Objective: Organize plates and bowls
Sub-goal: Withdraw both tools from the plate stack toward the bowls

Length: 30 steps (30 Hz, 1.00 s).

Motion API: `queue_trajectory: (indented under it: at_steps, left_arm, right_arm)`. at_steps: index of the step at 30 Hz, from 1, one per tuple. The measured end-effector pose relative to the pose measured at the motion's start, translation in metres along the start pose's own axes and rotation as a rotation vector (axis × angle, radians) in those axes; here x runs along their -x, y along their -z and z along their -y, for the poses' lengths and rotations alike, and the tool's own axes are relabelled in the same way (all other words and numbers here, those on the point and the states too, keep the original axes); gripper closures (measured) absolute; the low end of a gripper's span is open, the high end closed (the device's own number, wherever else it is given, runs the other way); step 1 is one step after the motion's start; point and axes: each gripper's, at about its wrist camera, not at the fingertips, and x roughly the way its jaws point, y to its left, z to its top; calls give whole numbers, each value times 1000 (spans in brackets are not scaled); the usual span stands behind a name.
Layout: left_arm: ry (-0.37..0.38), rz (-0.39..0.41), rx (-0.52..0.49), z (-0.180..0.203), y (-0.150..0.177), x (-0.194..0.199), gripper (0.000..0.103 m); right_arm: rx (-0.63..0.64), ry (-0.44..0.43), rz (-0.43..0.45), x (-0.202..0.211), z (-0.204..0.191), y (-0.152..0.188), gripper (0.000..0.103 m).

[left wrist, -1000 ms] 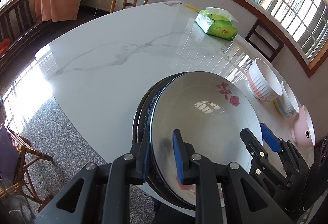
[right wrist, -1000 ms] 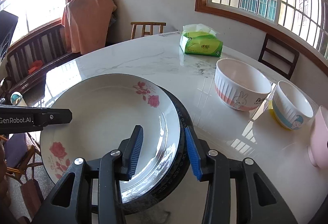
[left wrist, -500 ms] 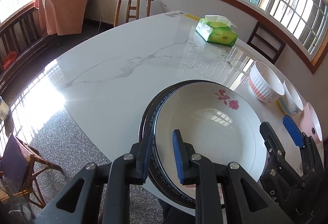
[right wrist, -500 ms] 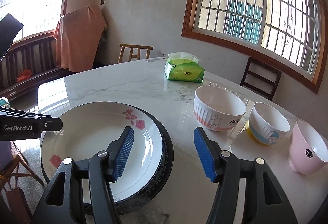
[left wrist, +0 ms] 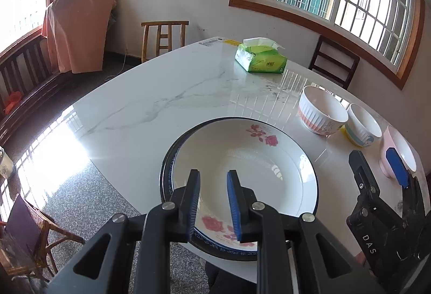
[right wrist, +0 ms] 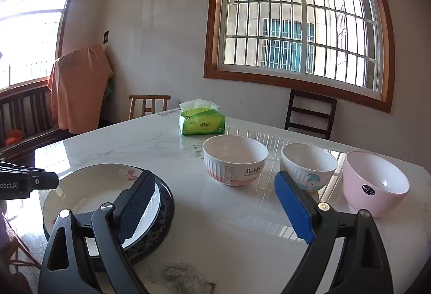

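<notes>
A white plate with red roses [left wrist: 242, 170] lies stacked on a dark blue-rimmed plate [left wrist: 168, 159] at the table's near edge. My left gripper [left wrist: 213, 202] hovers over the stack's near rim, open by a narrow gap with nothing between its blue pads. My right gripper [right wrist: 215, 209] stands wide open above the table, right of the rose plate [right wrist: 89, 191]. Beyond it stand a rabbit bowl [right wrist: 235, 159], a white-and-blue cartoon bowl [right wrist: 308, 164] and a pink bowl [right wrist: 375, 183] in a row. In the left wrist view the right gripper [left wrist: 379, 172] sits in front of the pink bowl [left wrist: 401, 148].
A green tissue pack [left wrist: 260, 58] lies at the far side of the white marble table [left wrist: 161, 94]. Wooden chairs [left wrist: 164, 37] stand around the table and an orange-draped bench is on the left. A dark smudge [right wrist: 183, 277] marks the table near the right gripper.
Both grippers have let go of the plate stack's rim and drawn back and up. The right gripper has opened wide. The plates stay on the table.
</notes>
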Motion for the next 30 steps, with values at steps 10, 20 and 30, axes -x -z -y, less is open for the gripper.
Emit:
queue_trajectory:
  at_steps: [10,20,30]
  left_arm:
    - [120,-73,-140,74,20,14,64]
    - [128,-37,-310,174,30,22,38]
    - [392,-247,-246,262,17,-35,38]
  right_arm:
    - [-151,229,11,43,107,19,11]
    - [-258,398,4,83,209,39,11]
    - [-398,192,-161,63,285,43,25]
